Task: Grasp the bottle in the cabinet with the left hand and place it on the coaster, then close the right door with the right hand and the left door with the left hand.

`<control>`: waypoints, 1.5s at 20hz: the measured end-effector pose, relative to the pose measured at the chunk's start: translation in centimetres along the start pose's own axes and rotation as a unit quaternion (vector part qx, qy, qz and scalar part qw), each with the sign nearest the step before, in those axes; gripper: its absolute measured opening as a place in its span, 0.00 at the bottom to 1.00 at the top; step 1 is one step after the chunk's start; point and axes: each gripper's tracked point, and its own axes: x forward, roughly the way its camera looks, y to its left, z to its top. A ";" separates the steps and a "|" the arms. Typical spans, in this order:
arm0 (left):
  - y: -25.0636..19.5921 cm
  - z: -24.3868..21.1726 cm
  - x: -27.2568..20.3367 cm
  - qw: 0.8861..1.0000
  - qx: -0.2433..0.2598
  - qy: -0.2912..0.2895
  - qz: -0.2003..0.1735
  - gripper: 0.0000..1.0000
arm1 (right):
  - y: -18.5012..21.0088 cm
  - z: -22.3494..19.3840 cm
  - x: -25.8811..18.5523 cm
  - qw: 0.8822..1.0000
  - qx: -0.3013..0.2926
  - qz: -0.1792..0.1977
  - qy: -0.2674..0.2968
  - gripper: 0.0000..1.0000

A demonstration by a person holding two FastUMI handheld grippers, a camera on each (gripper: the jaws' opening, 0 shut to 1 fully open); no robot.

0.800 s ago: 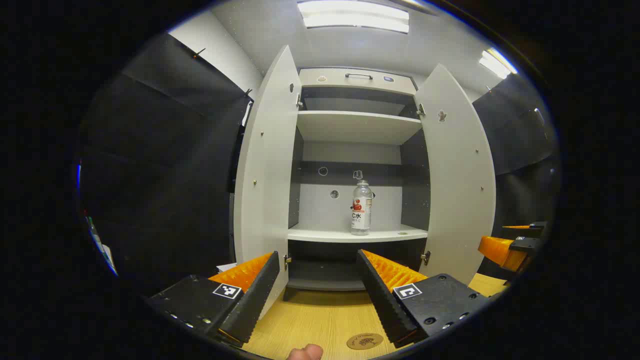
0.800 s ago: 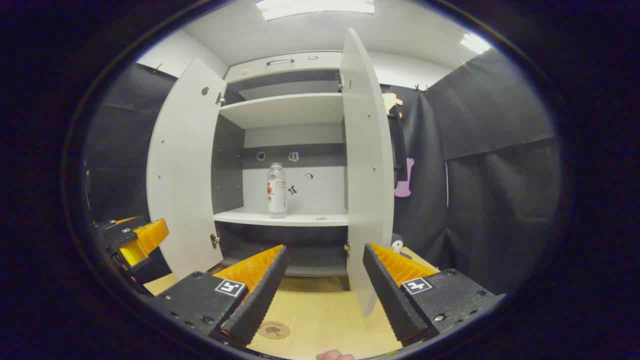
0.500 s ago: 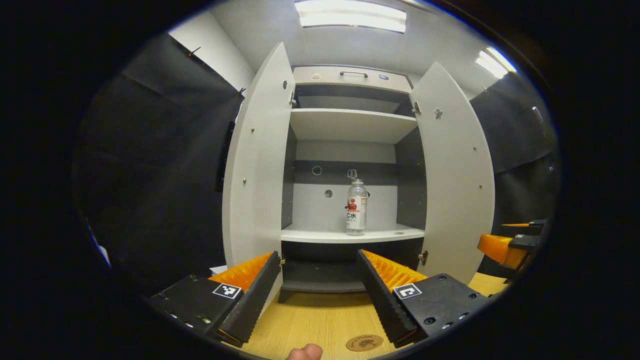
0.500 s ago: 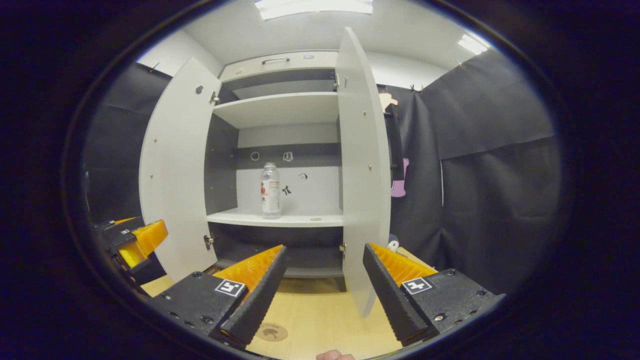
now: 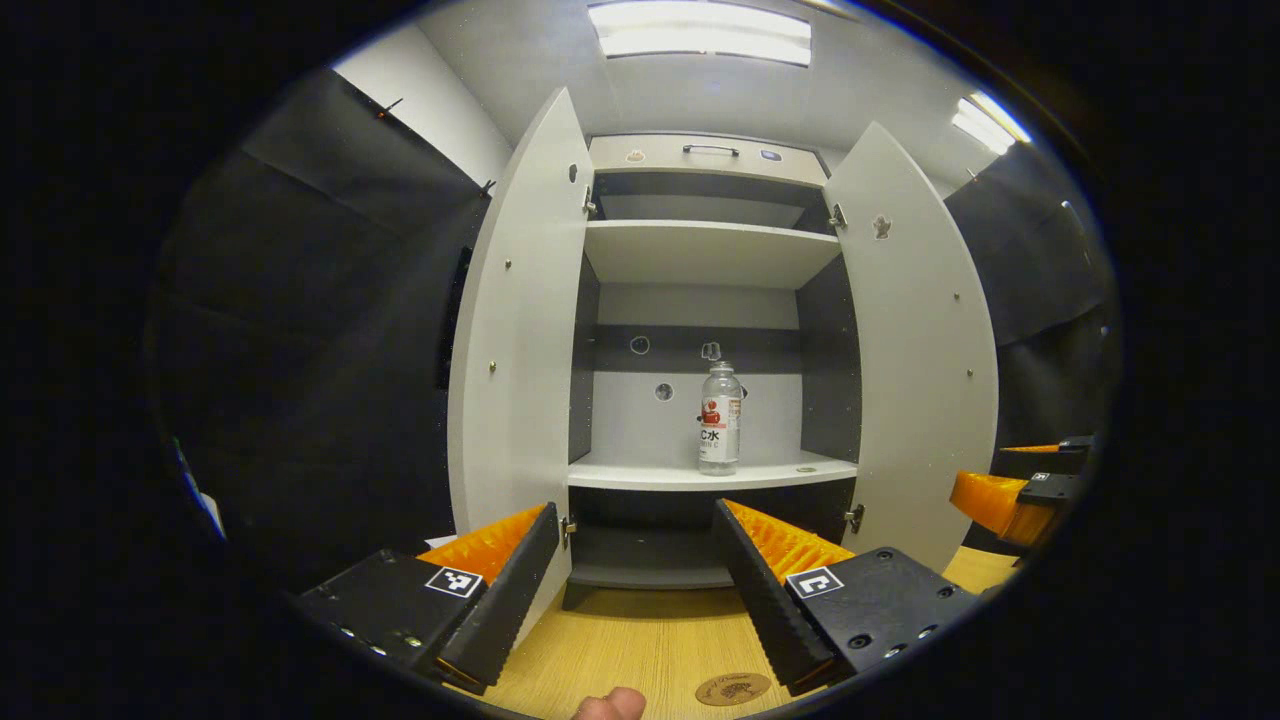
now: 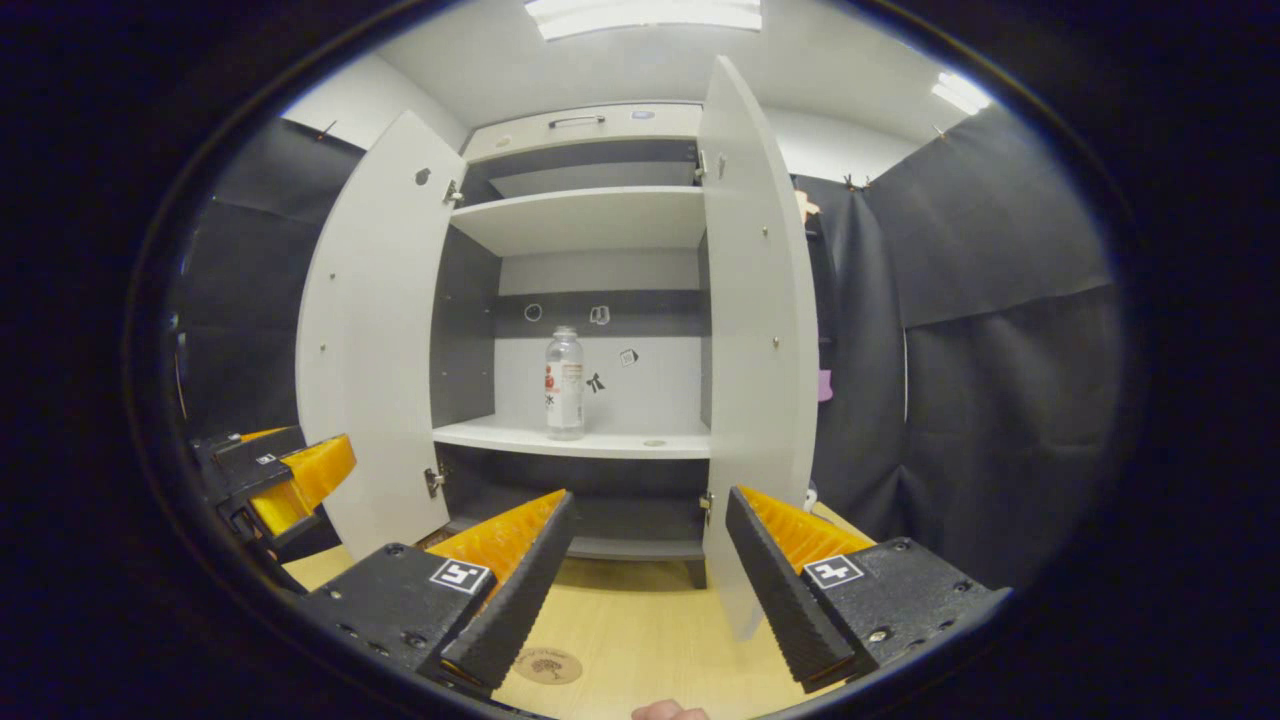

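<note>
The clear water bottle (image 5: 720, 420) stands upright on the cabinet's middle shelf (image 5: 650, 478), long axis vertical, cap up, toward the shelf's right half and near the back wall (label facing out). Both doors, left door (image 5: 515, 340) and right door (image 5: 920, 350), stand wide open. The left gripper (image 5: 640, 590) hovers over the wooden table (image 5: 640, 650), fingers apart and holding nothing, with the round coaster (image 5: 733, 689) just below it. The right gripper (image 6: 650, 590) is likewise spread, empty, near the right door's edge.

Bright ceiling panels (image 5: 700, 30) overhead, mild glare; sharp focus; heavy fisheye bending at edges.
</note>
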 end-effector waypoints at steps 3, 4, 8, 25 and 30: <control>0.0 -0.1 0.2 1.000 0.005 0.002 -0.001 0.94 | 0.0 0.1 -0.1 1.000 0.002 0.001 0.000 0.99; -0.2 -0.1 0.4 1.000 0.004 0.003 -0.004 0.94 | -0.1 0.0 -0.1 1.000 0.002 0.001 0.000 0.99; -1.9 0.5 2.7 0.999 -0.010 0.009 -0.036 0.94 | -0.2 0.0 -0.5 1.000 0.000 0.000 -0.001 0.99; -11.8 2.6 24.0 0.993 -0.016 0.012 -0.117 0.95 | -4.1 1.0 -2.3 0.998 0.020 -0.058 -0.006 0.99; -11.7 -0.2 30.0 0.994 -0.018 0.051 -0.096 0.95 | -6.1 0.9 -2.5 0.996 0.028 -0.085 -0.004 0.99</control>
